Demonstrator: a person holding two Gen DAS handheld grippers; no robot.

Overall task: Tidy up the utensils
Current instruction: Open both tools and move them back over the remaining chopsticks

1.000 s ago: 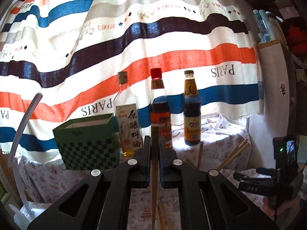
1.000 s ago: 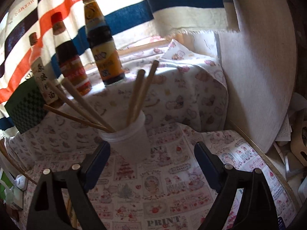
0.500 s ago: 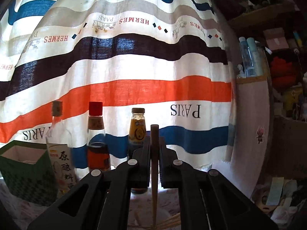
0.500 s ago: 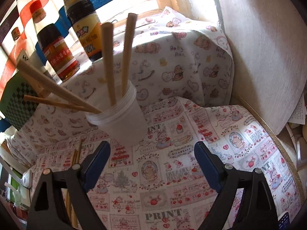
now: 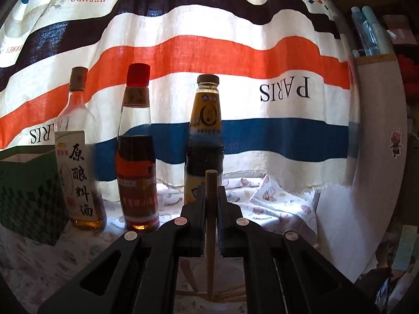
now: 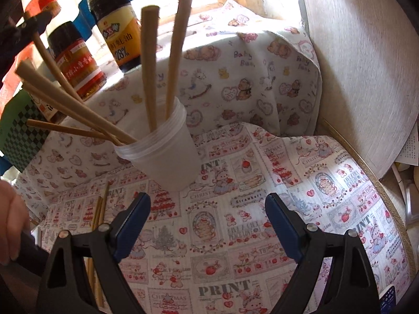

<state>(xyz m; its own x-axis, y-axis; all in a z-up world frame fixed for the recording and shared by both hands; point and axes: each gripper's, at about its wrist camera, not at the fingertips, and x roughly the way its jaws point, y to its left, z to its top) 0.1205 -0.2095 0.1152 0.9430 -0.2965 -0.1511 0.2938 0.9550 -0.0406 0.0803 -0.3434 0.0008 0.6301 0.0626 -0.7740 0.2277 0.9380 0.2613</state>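
Note:
My left gripper [image 5: 210,191] is shut on a wooden chopstick [image 5: 210,235] that stands upright between its jaws. In the right wrist view that gripper [image 6: 23,30] shows at the upper left, with its chopstick [image 6: 49,60] slanting down toward a translucent plastic cup [image 6: 167,157]. Whether its tip is in the cup I cannot tell. The cup stands on the printed tablecloth [image 6: 235,235] and holds several chopsticks [image 6: 149,65]. My right gripper [image 6: 207,204] hangs open just in front of the cup, nothing between its fingers. A few loose chopsticks [image 6: 98,217] lie left of it.
Three sauce bottles [image 5: 136,157] stand in a row before a striped curtain [image 5: 209,39], beside a green checked box [image 5: 28,193]. A pale board [image 6: 366,65] closes off the right side. A person's hand [image 6: 10,222] shows at the left edge.
The left gripper has swung sideways with its chopstick and now faces the bottles from close up. It has come into the right view at the upper left. The right gripper tipped down toward the cup.

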